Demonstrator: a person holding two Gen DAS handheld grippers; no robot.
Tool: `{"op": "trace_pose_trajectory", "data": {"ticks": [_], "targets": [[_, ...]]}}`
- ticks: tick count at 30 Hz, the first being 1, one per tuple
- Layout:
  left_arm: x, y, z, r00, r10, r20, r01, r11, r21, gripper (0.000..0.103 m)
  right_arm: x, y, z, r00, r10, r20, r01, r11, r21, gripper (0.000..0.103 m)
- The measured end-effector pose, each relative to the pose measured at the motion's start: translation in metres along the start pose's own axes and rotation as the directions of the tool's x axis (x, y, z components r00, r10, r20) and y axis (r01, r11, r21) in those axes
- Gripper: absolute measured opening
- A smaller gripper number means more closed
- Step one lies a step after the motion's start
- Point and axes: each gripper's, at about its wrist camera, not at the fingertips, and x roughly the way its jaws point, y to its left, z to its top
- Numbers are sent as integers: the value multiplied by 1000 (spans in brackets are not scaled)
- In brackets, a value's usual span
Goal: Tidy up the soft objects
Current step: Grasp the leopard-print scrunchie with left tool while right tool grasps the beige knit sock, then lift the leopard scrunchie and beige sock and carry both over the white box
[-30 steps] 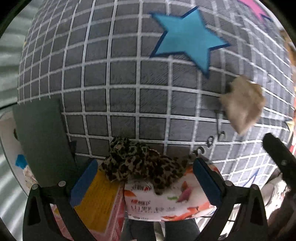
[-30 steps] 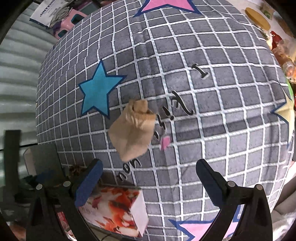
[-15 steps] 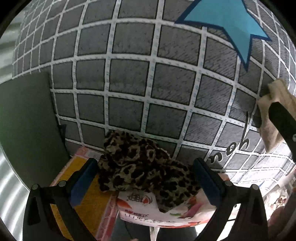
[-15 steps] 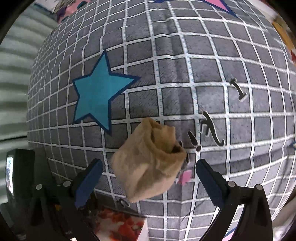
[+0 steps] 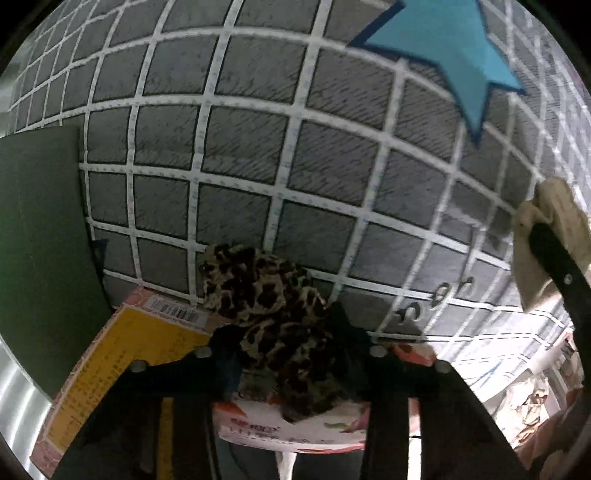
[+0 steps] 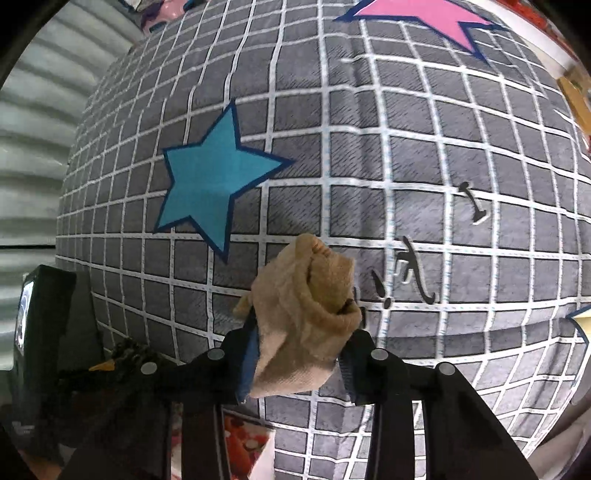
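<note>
My left gripper (image 5: pixel 291 358) has just been closing, and its black fingers now pinch a crumpled leopard-print cloth (image 5: pixel 273 317), a soft, velvety-looking bundle of tan and dark blotches. The cloth sits at the near edge of a grey quilted bedcover (image 5: pixel 240 147), printed with a white grid and fine hatch lines inside each square, and it overhangs a glossy white and orange printed pack (image 5: pixel 295 424) below. Beside that lies a flat yellow and pink carton (image 5: pixel 122 358) with a barcode strip, and a matte dark green panel (image 5: pixel 37 240) stands at the left.

My right gripper (image 6: pixel 295 358) has also just been closing, and its blue-padded jaws squeeze a beige fleecy cloth (image 6: pixel 303 314), a lumpy, folded wad with a napped, towel-like surface. It bunches up above the fingers, over the same cover, close to a flat blue star patch (image 6: pixel 207 184) with a navy outline. A pink star patch (image 6: pixel 417 18) lies farther up the fabric, and curly black lettering (image 6: pixel 413 277) runs beside the wad. The cover shows soft creases near its lower edge.
</note>
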Motion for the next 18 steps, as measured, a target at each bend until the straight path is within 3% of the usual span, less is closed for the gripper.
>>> {"op": "trace_pose_trajectory", "data": {"ticks": [2,6,12,14,18], "targets": [[-16,-3,-8,998,-6,64,4,1000,30,43,-7,-5,-4,1000,7,14,-7,1000,12,39],[-37,-19,-24,978,51,201,-77,989,126,43,-23,-17,-5,1000,14,26,-15,1000,16,39],[-64,-38,-59,919,78,385,-182,953,241,43,-46,-35,-19,999,24,43,-25,999,27,39],[-71,-40,-70,903,86,421,-214,940,267,43,-50,-39,-26,999,23,45,-25,999,38,39],[-86,-45,-88,888,91,451,-248,920,303,43,-59,-46,-37,999,19,49,-22,998,63,39]]}}
